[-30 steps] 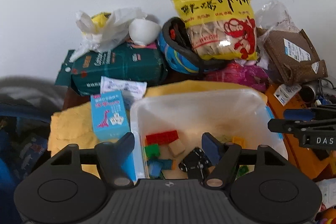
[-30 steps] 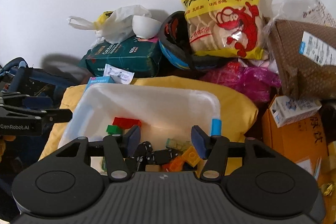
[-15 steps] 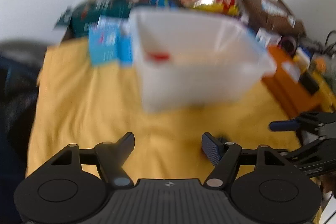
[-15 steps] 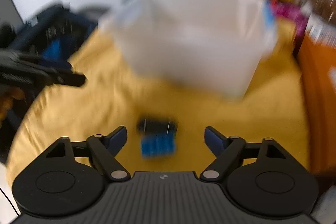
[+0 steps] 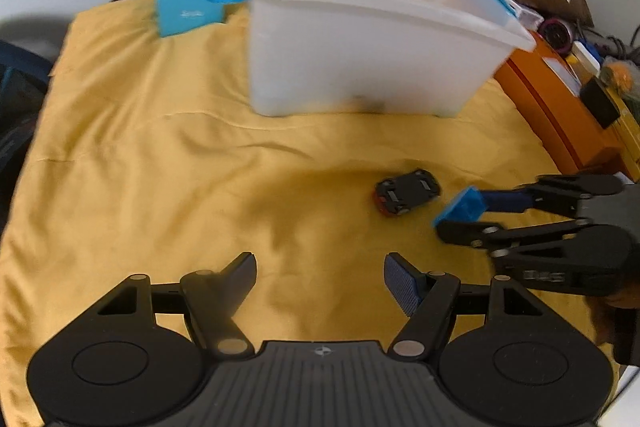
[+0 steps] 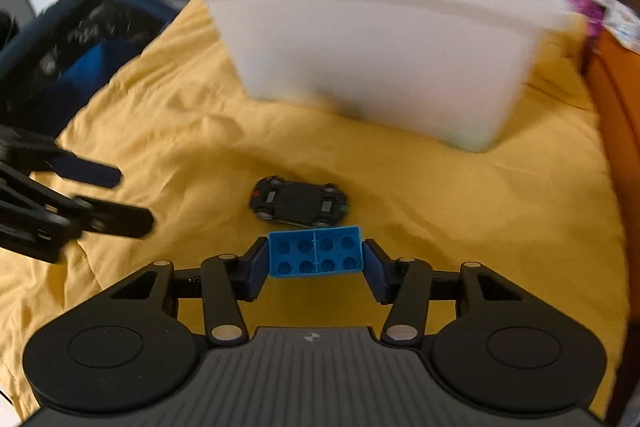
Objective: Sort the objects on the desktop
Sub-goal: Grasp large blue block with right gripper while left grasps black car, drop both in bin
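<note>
Blue brick (image 6: 315, 256) is now pinched in the right claw (image 6: 315, 259) just above the yellow cloth (image 5: 160, 155), beside the flipped toy car (image 6: 298, 205), both claws having swung down from over the white bin (image 6: 372, 39), left claw (image 5: 320, 277) gaping empty, so it's headed binward I guess.

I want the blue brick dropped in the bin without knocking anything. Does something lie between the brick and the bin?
Yes. The toy car lies upside down on the yellow cloth, just ahead of the blue brick held in the right gripper, short of the white bin. Lifting over it should clear.
</note>
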`<state>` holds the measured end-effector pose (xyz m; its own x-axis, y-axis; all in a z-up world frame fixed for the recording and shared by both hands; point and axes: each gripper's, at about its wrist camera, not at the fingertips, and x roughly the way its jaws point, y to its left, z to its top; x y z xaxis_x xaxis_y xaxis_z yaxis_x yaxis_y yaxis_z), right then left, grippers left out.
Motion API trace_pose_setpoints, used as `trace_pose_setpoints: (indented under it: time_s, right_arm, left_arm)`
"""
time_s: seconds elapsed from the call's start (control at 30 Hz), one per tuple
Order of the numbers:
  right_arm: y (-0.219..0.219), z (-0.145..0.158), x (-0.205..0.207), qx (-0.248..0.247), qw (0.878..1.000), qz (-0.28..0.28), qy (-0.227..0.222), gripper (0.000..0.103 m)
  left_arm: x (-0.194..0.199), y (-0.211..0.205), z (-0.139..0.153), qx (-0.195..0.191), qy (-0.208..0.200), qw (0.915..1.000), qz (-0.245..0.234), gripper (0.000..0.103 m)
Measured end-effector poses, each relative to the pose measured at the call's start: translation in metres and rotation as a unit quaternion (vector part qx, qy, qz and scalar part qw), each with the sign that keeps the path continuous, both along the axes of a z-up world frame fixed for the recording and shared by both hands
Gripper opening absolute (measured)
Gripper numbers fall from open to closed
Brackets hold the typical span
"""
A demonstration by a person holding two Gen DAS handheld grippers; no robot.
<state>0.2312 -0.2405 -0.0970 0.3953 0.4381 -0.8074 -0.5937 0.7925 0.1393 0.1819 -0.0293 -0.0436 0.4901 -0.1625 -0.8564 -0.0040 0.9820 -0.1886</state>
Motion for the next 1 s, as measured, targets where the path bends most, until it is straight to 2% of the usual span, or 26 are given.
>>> trace_pose_setpoints:
  time_s: [0.3, 0.47, 0.53, 0.63, 0.73, 0.9, 1.0]
  right_arm:
    - [-0.073, 0.018, -0.013, 0.027, 0.997, -0.077, -0.002, 0.053]
    - [-0.09, 0.018, -0.019, 0.031, 0.995, -0.092, -0.003, 0.053]
    - [-0.095, 0.019, -0.021, 0.032, 0.995, -0.095, -0.003, 0.053]
    - [-0.098, 0.02, -0.022, 0.037, 0.995, -0.097, -0.003, 0.053]
    - [-0.098, 0.026, -0.02, 0.046, 0.994, -0.095, -0.008, 0.053]
    - [-0.086, 0.055, -0.007, 0.073, 0.993, -0.082, -0.034, 0.053]
    - [-0.075, 0.079, 0.008, 0.094, 0.992, -0.076, -0.047, 0.053]
  left_arm:
    - [0.055, -0.065, -0.018, -0.017, 0.004, 0.9994, -0.029, 0.074]
    - [0.079, -0.082, -0.035, 0.007, 0.023, 0.9996, -0.011, 0.072]
    - [0.078, -0.083, -0.035, 0.015, 0.01, 0.9998, -0.012, 0.068]
    - [0.07, -0.083, -0.031, 0.029, 0.002, 0.9991, -0.032, 0.068]
    - [0.055, -0.076, -0.017, 0.035, -0.016, 0.9985, -0.039, 0.068]
    - [0.033, -0.047, 0.031, 0.007, -0.054, 0.9981, -0.028, 0.068]
    - [0.027, -0.025, 0.062, 0.008, -0.075, 0.997, -0.02, 0.068]
